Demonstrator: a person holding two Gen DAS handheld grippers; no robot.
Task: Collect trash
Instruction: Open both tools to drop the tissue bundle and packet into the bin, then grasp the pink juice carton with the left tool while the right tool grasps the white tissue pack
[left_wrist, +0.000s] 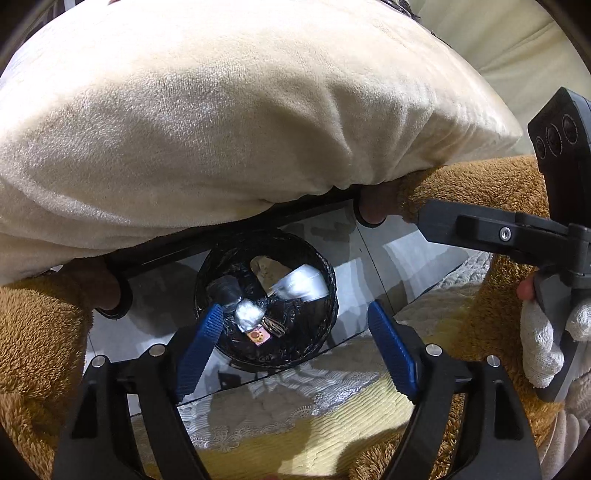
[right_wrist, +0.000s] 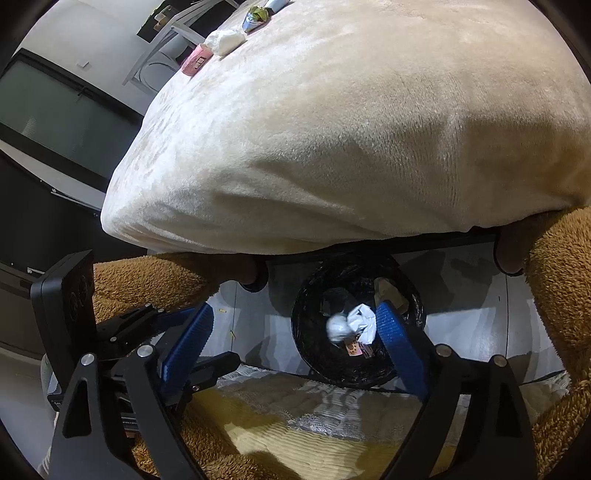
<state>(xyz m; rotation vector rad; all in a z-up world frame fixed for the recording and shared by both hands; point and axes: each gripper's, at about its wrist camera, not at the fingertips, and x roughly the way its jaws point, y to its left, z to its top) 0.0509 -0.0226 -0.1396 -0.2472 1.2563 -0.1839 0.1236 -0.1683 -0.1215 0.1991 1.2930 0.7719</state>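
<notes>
A round bin with a black liner (left_wrist: 221, 258) (right_wrist: 310, 358) stands on the grey floor below the bed's edge. Inside lie a white crumpled wad (left_wrist: 248, 314) (right_wrist: 338, 328), a small paw-print wrapper (left_wrist: 257, 336) and other scraps. A blurred white piece (left_wrist: 303, 287) shows over the bin's mouth; crumpled white paper (right_wrist: 362, 321) sits beside my right gripper's right pad. My left gripper (left_wrist: 295, 310) hangs over the bin, open, nothing between its blue pads. My right gripper (right_wrist: 295, 310) is open too, over the bin's left side. More trash lies on the bed: a pink packet (right_wrist: 197, 61), a white tissue (right_wrist: 225, 40) and a green wrapper (right_wrist: 255, 16).
A thick cream blanket (left_wrist: 221, 129) (right_wrist: 351, 129) overhangs the bed edge just above the bin. Brown fluffy fabric (left_wrist: 37, 332) (right_wrist: 561, 277) flanks both sides. A yellow and white mat (left_wrist: 295, 424) lies nearest the cameras. A gloved hand (left_wrist: 543, 339) holds the right gripper's handle.
</notes>
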